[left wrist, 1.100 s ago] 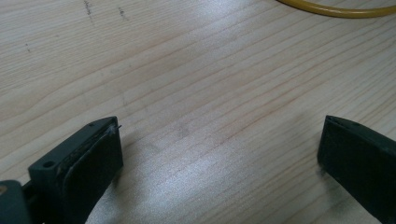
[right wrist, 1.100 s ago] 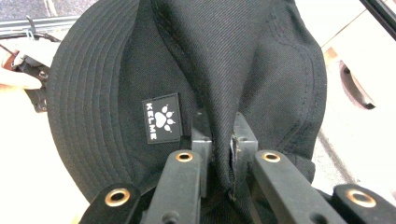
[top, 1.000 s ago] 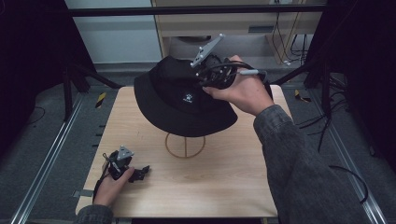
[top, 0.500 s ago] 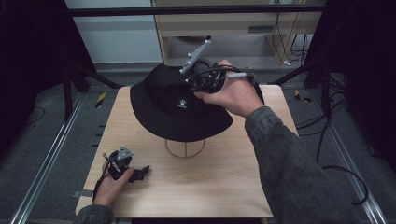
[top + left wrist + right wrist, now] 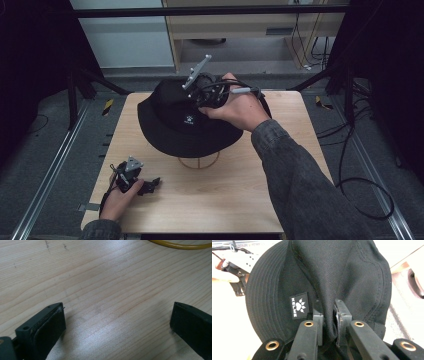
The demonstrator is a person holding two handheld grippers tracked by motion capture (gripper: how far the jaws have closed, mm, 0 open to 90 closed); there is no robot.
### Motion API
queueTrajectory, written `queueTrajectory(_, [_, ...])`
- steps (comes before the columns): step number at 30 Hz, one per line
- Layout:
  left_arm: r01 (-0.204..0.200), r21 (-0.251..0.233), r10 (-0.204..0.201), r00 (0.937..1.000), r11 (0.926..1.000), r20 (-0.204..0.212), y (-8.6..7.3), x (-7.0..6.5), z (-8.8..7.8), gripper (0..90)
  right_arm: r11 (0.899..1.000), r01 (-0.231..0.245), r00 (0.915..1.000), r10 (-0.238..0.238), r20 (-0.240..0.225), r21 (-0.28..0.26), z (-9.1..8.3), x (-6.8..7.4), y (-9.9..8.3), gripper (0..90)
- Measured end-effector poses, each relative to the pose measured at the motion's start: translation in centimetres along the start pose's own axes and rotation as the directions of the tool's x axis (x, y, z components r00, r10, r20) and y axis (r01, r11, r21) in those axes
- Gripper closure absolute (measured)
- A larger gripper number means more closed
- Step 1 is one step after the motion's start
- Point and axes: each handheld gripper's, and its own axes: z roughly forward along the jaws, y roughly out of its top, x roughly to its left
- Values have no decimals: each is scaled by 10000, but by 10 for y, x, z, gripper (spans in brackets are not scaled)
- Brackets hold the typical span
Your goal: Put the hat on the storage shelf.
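Right hand (image 5: 240, 107) reaches in from the near right, forearm in a grey sleeve (image 5: 300, 175) angled across the tabletop (image 5: 240, 200). It holds the right gripper (image 5: 329, 315) on the far side of the black bucket hat (image 5: 185, 120), grey plate tilted up and far-left. Jaws pressed together, pinching a fold of the hat's crown fabric just beside the white paw-logo patch (image 5: 298, 305).

Hat sits mid-tabletop, slightly far of centre, draped over a wire stand; the stand's yellow ring base (image 5: 199, 161) pokes out under the near brim.

Left hand (image 5: 117, 197) rests on the near left corner, left gripper (image 5: 117, 322) lying low on the wood, pointing right. Jaws spread wide, bare tabletop between them, well apart from the hat.

Surface: light wood, visible grain. Room: dark frame rails on both sides, grey floor, cables on the right, pale cabinet at the far wall.

Count: one hat, one stand, two grippers, two hands.
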Motion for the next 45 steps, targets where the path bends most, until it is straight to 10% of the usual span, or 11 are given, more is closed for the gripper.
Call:
queueTrajectory(20, [-16, 14, 16, 10000, 10000, -8, 0, 0, 0, 0, 9992, -391, 9992, 391, -47, 40, 12, -2, -3, 774])
queueTrajectory(45, [-21, 13, 21, 10000, 10000, -14, 0, 0, 0, 0, 9931, -1048, 9943, 1035, -271, -517, 4, 0, -11, 502])
